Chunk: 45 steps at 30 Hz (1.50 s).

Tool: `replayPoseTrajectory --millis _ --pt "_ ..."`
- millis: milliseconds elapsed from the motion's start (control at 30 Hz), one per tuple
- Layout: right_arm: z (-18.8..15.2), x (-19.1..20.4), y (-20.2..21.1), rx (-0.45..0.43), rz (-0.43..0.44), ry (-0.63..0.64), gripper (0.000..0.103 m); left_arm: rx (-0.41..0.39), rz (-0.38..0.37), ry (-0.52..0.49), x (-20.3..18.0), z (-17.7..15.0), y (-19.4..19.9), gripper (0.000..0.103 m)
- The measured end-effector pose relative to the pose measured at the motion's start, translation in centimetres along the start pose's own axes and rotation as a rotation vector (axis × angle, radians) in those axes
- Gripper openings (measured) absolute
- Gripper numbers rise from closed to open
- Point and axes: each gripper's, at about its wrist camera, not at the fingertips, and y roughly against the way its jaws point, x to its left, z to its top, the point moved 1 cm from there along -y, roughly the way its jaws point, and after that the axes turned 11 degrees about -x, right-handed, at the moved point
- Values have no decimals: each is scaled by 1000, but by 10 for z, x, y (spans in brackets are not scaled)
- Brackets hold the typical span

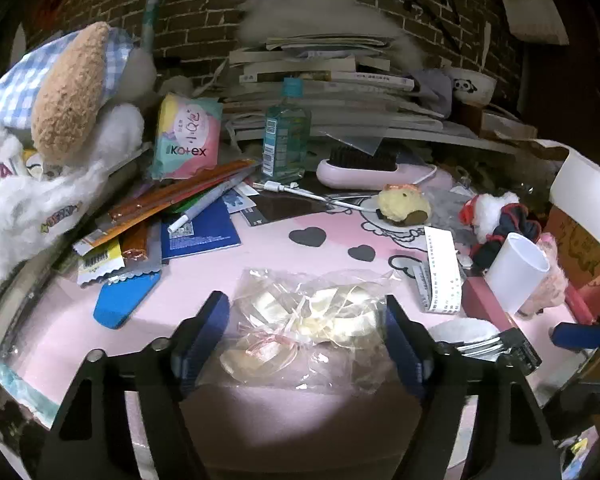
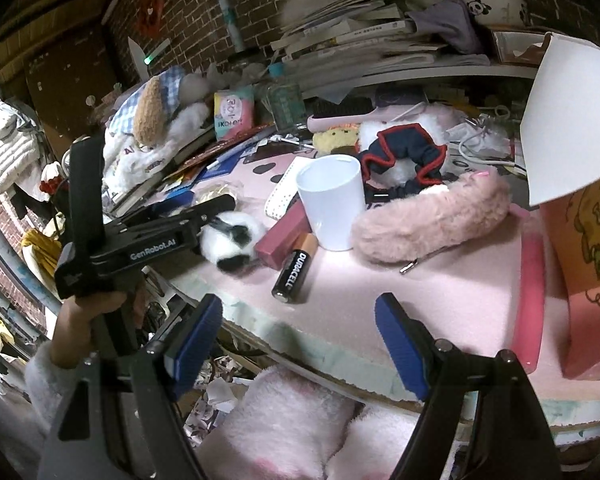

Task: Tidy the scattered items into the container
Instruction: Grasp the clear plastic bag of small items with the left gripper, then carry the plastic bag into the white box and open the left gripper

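A clear plastic bag (image 1: 312, 320) of cream ribbon lies on the pink mat (image 1: 204, 264). My left gripper (image 1: 306, 312) has its blue pads against both sides of the bag; the right wrist view shows it (image 2: 220, 204) held in a hand. My right gripper (image 2: 300, 340) stands open over the table's front edge with nothing between its fingers. Just beyond it lie a Duracell battery (image 2: 292, 276), a white cup (image 2: 332, 200) and a pink furry pouch (image 2: 428, 220). A printed cardboard box (image 2: 580, 280) with a raised white flap (image 2: 572, 120) stands at the right.
A plush toy (image 1: 68, 96), a Kotex pack (image 1: 186, 140), a green bottle (image 1: 284, 132), a pink brush (image 1: 372, 172) and a book stack (image 1: 320, 80) crowd the back. Wrappers and a blue booklet (image 1: 200, 232) lie on the left. A black-and-white fluffy ball (image 2: 232, 240) and a dark red box (image 2: 284, 232) sit near the cup.
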Motion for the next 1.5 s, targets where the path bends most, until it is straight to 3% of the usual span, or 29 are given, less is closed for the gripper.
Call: replayPoseTrajectory --millis 67,267,667,1100,1400,1500 --pt "0 0 0 -1 3 -3 77 0 -10 2 0 1 0 53" --pt "0 -1 1 -5 10 -12 77 0 -19 3 -2 2 -1 45" --pt "1 -6 3 -31 -33 -19 77 -56 -52 10 -12 25 10 43" --pt "6 -16 10 -99 -198 2 77 -103 -276 -34 -82 92 26 43" --pt "2 -28 18 -133 -234 -23 77 -107 -428 -150 -158 136 29 43" --pt "1 -32 20 -144 -237 -33 77 -84 -515 -179 -185 147 29 43"
